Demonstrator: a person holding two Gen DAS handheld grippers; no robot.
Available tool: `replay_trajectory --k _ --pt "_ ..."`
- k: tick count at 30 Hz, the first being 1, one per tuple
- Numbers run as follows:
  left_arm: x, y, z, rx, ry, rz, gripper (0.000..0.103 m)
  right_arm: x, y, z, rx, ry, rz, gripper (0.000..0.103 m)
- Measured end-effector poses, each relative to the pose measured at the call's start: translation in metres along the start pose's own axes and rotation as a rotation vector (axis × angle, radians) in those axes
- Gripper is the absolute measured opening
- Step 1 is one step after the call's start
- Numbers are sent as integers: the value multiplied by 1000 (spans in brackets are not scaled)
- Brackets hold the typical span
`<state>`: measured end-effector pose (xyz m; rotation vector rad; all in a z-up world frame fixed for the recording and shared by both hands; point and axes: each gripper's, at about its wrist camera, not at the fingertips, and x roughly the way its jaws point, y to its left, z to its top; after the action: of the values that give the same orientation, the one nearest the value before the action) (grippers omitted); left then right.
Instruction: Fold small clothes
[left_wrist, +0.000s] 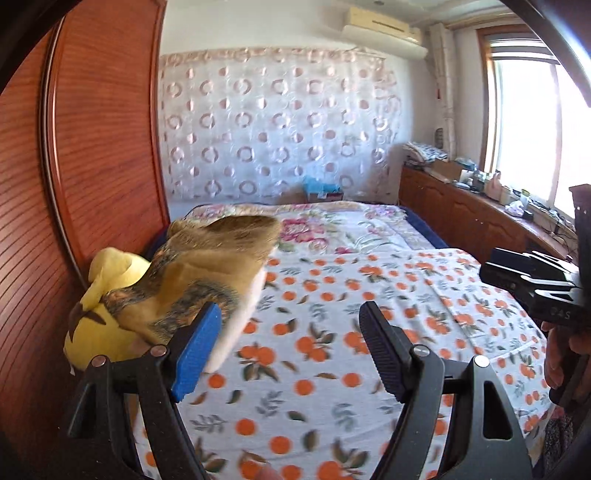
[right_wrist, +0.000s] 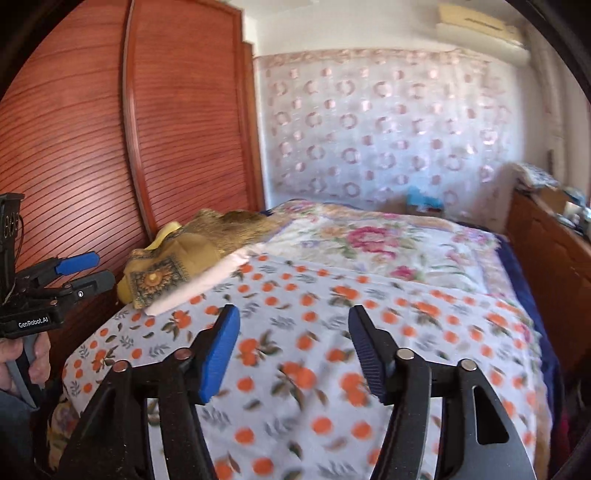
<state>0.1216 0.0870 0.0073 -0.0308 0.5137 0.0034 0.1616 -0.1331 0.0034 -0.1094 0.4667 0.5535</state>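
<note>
We hold our left gripper (left_wrist: 291, 350) and right gripper (right_wrist: 293, 352) over the bed (right_wrist: 369, 314), both wide open and holding nothing. The folded clothes (right_wrist: 192, 273) sit in a pile at the bed's left edge, by the wardrobe (right_wrist: 74, 147). A bump could tip the pile off that edge or undo the folds.

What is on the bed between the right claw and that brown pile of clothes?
Only the orange-print sheet: the right wrist view shows nothing lying between the right claw and the pile.
</note>
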Motion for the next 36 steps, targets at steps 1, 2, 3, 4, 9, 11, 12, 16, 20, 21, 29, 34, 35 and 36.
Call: replay_trajectory --k 1,2,3,4,9,11,12,16,20,21,29,34,35,36 --pt "-3 -6 1 2 -4 -12 78 -13 -3 -2 10 -10 -23 65" --pt "-7 -12 2 4 -7 -27 78 -23 -4 -5 20 -16 -44 67" --pt "-10 -19 2 6 -7 -41 78 -33 -5 -7 30 -21 -63 69" --pt "-13 -25 3 9 -7 -48 78 -45 -7 -9 43 -27 -81 69" --pt "-31 -51 9 29 -26 -68 78 -88 -7 -12 81 -66 -139 70" --pt "-36 -58 12 32 -32 -76 78 -102 -6 -15 87 -76 -154 70" --pt "-38 -61 14 34 -37 -79 78 -108 -6 -15 90 -81 -162 70" --pt "-47 -74 20 36 -58 -89 78 -126 3 -19 85 -111 -208 70" --pt "-54 -79 23 20 -69 -102 78 -131 7 -24 98 -121 -210 70" --pt "-54 -80 23 22 -71 -100 78 -132 8 -25 101 -124 -210 70" --pt "-54 -84 23 22 -57 -81 78 -124 5 -28 124 -126 -217 70" --pt "-51 -86 22 19 -49 -73 78 -123 5 -30 128 -127 -218 70" --pt "-51 -86 22 18 -49 -74 78 -123 5 -30 130 -126 -215 70" --pt "-51 -86 21 18 -49 -73 78 -123 6 -30 131 -126 -212 70"
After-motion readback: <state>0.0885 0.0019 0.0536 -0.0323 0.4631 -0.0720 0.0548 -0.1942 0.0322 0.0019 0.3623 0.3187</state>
